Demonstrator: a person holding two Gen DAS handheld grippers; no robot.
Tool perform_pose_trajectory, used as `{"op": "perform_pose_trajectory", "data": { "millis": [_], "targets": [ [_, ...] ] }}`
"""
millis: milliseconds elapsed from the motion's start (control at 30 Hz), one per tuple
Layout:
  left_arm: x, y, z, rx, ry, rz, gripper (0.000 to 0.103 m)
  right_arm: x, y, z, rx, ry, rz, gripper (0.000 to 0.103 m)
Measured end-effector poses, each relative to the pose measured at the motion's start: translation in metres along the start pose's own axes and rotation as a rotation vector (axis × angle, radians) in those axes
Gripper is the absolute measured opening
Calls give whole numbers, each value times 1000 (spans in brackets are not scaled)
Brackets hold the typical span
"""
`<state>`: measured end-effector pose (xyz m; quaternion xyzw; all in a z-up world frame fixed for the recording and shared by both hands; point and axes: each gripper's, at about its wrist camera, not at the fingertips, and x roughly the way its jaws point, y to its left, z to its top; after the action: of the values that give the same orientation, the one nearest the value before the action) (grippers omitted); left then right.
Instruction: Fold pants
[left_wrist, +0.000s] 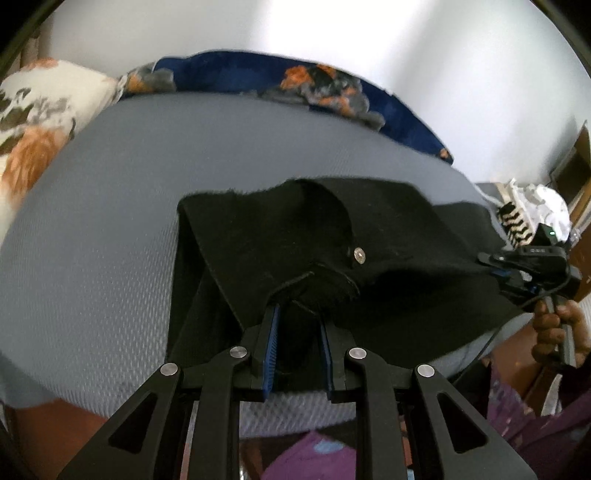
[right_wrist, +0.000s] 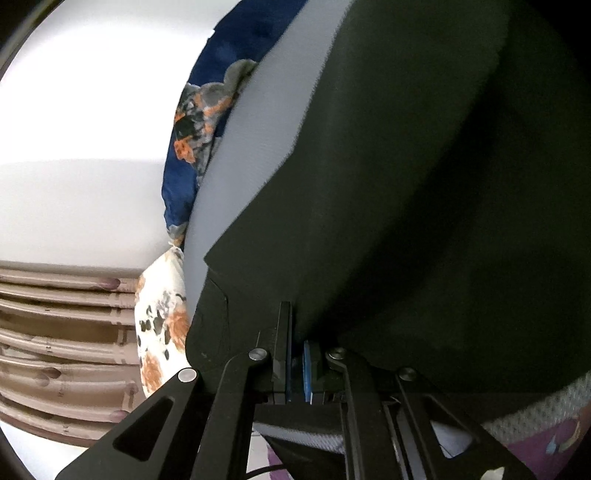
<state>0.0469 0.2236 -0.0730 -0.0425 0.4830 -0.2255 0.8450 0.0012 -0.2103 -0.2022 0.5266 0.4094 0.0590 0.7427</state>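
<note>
The black fabric pants (left_wrist: 369, 236) lie on the grey textured mattress of the bed (left_wrist: 110, 221), held up off it along their near side and stretched crosswise in the left wrist view, so their long axis runs from left to right across the frame. The waist end, marked by a small silver metal button (left_wrist: 359, 254) and a curved pocket seam, is bunched at the left claw (left_wrist: 298, 332), whose blue-padded fingers (left_wrist: 271, 343) are clamped on a fold of the cloth with only a narrow gap between them. From there the cloth slopes to the right claw (left_wrist: 495, 264), gripped by the person's right hand (left_wrist: 554, 325) at the frame's right edge. In the right wrist view that claw (right_wrist: 298, 354) is pressed together on the pants' edge, and the dark cloth fills most of the picture. The far edge of the pants is a ragged, fairly straight line; the left edge hangs down in a fold onto the mattress. Beyond and to the left of the pants the grey mattress is bare, giving wide room up to the dark blue floral blanket (left_wrist: 332, 88) along the wall and the white and orange floral pillow (left_wrist: 33, 122) at the far left. The near mattress edge lies just beneath the left claw.
</note>
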Motion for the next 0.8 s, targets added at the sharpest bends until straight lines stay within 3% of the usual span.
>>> {"op": "perform_pose_trajectory", "data": {
  "millis": [267, 433, 600, 733, 800],
  "targets": [
    [7, 1, -15, 11, 52, 43, 21, 12, -20, -28, 13, 44, -27, 6],
    [7, -6, -20, 77, 101, 114, 24, 22, -36, -30, 26, 52, -29, 4],
    [-5, -29, -28, 191, 103, 221, 25, 20, -45, -27, 43, 36, 113, 8],
    [-17, -31, -31, 174, 99, 174, 26, 12, -58, -19, 118, -6, 249, 17],
    [-21, -25, -29, 119, 104, 122, 26, 4, -59, -12, 105, -40, 261, 22]
  ]
}}
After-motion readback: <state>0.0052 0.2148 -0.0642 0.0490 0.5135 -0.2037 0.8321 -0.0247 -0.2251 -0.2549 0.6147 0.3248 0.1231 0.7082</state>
